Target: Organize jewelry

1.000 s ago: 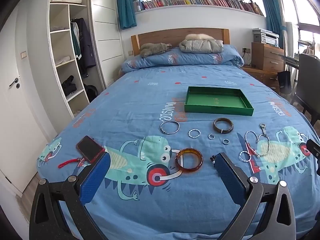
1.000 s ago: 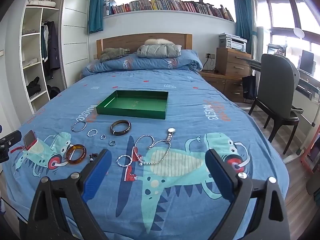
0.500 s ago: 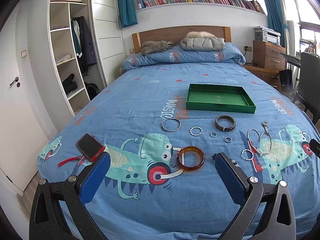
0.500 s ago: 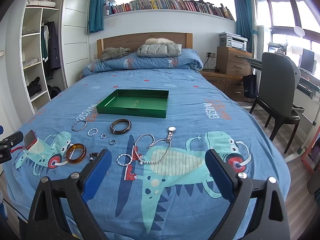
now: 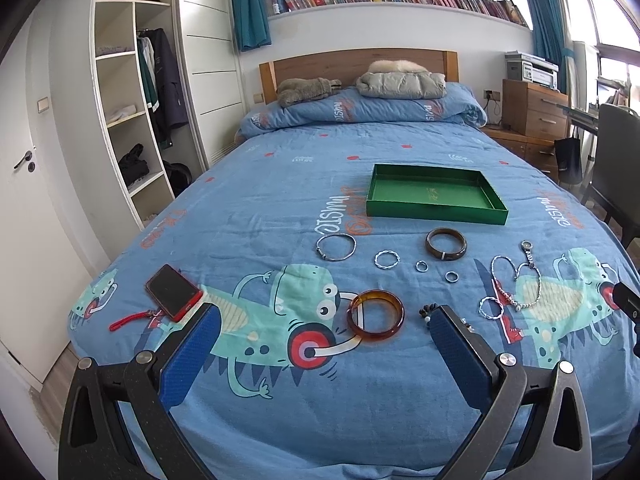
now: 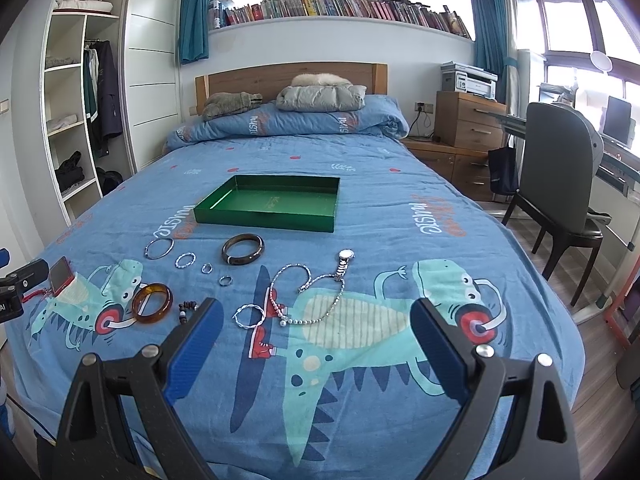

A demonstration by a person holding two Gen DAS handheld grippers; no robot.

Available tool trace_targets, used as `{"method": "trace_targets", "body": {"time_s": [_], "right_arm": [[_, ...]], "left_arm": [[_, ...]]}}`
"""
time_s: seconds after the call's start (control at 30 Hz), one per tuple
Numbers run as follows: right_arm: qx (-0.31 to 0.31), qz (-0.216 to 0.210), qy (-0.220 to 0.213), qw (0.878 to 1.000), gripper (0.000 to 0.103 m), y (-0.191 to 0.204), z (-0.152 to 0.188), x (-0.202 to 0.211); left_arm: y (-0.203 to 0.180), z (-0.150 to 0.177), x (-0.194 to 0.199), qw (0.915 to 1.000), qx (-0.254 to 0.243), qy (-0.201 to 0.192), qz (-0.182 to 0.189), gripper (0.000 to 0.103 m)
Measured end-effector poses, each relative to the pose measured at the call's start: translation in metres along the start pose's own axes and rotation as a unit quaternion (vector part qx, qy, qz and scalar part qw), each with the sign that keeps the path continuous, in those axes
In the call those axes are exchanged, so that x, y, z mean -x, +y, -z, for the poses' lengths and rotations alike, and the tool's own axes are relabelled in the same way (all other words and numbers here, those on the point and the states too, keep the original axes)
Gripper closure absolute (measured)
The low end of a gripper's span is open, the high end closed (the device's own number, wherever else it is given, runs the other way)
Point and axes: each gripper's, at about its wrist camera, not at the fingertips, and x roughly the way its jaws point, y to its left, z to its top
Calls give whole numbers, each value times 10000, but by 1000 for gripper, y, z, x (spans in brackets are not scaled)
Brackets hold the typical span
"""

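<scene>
The blue bedspread [image 5: 280, 208] carries "music" — printed upside down — in several places

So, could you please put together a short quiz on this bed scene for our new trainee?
1. True or false: the green tray already holds some jewelry.
2. Which piece lies nearest the left claw? A) amber bangle B) dark bangle C) watch
3. In what state are the left claw and the right claw?

Key:
1. False; the tray is empty.
2. A.
3. Both are open and hold nothing, above the bedspread.
</scene>
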Motion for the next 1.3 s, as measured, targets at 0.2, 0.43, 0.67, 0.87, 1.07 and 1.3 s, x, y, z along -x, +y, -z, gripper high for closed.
{"method": "trace_targets", "body": {"time_s": [0.2, 0.43, 0.67, 0.87, 1.07, 1.3], "right_arm": [[-7, -5, 9, 10000, 8, 1, 1, 0], [-1, -43, 73, 10000, 8, 1, 3, -8], [-4, -54, 79, 10000, 8, 2, 4, -11], [14, -79, 103, 9999, 9, 3, 4, -14], [1, -129, 147, 9998, 9, 4, 6, -19], [-8, -189, 141, 9997, 9, 4, 4, -22]], "left_arm": [[-3, -1, -2, 10000, 9, 18, 37, 0], [-6, -1, -6, 10000, 32, 27, 14, 0], [-1, -1, -9, 10000, 33, -13, -57, 0], [-1, 0, -12, 9999, 15, 10, -123, 0], [0, 2, -18, 9999, -10, 91, -97, 0], [-3, 1, -23, 9999, -69, 121, -9, 0]]}}
